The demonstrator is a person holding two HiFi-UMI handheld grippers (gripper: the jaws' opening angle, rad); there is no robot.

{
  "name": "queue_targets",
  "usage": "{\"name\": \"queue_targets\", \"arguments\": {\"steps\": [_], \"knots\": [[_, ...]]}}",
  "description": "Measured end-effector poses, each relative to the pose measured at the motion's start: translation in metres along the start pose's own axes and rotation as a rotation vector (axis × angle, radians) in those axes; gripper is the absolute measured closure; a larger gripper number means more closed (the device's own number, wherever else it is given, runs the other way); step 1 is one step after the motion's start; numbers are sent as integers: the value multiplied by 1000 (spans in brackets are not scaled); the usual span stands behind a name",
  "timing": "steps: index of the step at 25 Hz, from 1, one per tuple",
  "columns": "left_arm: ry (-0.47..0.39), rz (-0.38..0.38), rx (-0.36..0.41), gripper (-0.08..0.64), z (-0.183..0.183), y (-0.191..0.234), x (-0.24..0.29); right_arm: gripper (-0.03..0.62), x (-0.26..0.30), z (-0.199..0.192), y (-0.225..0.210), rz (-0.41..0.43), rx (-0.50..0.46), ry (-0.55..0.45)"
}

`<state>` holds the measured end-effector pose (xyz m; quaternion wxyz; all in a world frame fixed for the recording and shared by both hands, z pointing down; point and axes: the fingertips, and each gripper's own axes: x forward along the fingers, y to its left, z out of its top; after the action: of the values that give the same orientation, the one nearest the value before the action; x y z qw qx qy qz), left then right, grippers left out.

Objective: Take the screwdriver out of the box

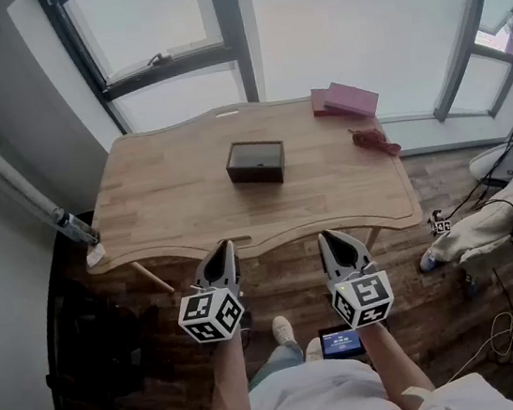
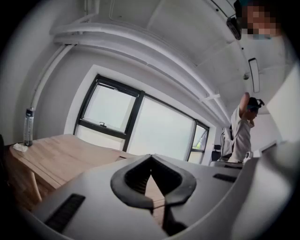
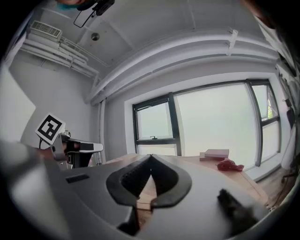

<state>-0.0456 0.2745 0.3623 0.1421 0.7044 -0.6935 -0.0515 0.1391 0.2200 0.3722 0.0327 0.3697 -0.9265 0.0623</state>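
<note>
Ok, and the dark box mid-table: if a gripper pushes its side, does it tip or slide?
The box sits low and wide, flat on the table, so it would probably slide rather than tip. Its straight walls and sharp corners suggest it is stiff, not floppy. The table looks smooth, so even a light push may shift it.
</note>
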Motion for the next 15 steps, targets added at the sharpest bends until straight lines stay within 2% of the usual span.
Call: {"name": "queue_targets", "arguments": {"steps": [3,7,9,15], "knots": [[0,32,37,548,0,3,-3,561,-2,-1,3,5,-6,5],[13,82,163,548,-1,3,-2,561,0,-1,0,10,-10,8],[22,86,199,548,-3,2,-1,561,3,-1,-2,14,-10,10],[21,59,119,548,-5,9,14,561,16,-3,-13,17,8,-4]]}}
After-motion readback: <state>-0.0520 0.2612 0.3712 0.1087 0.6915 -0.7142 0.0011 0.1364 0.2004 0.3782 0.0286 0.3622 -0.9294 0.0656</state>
